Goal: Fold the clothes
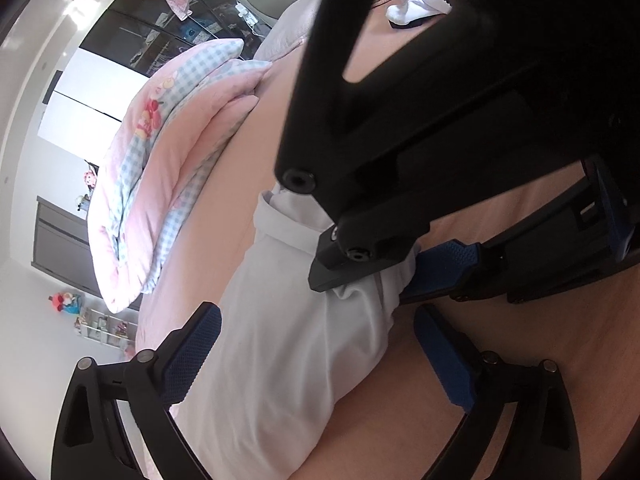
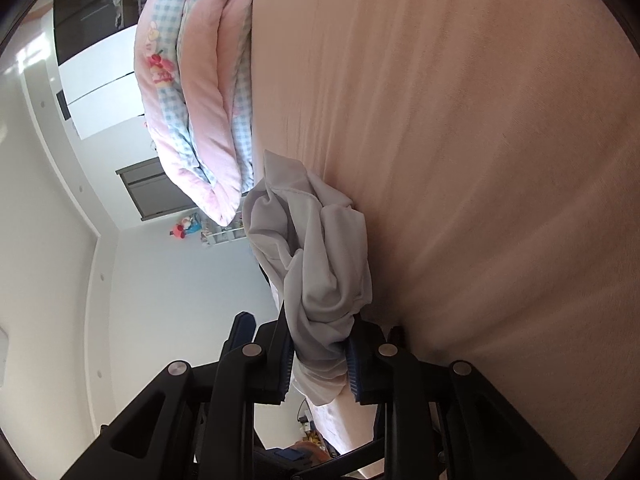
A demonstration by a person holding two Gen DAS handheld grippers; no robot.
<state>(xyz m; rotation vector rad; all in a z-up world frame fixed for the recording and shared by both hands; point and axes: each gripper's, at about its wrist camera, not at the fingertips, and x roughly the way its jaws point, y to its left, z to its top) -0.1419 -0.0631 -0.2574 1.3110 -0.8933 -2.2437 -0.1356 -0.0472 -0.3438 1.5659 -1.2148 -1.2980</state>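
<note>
A white garment (image 1: 288, 344) lies on the pink bed sheet (image 1: 500, 340). In the left wrist view my left gripper (image 1: 316, 344) is open, its blue-padded fingers straddling the cloth without closing on it. The right gripper (image 1: 384, 276) reaches in from the upper right there and is shut on a bunched edge of the garment. In the right wrist view my right gripper (image 2: 318, 364) is shut on the white garment (image 2: 316, 248), which bunches up crumpled ahead of the fingers against the sheet (image 2: 480, 140).
A folded pink and blue-checked quilt (image 1: 160, 168) lies on the bed beyond the garment; it also shows in the right wrist view (image 2: 200, 92). More white clothing (image 1: 408, 8) lies at the far end. Dark wardrobes and a toy shelf (image 1: 100, 324) stand beside the bed.
</note>
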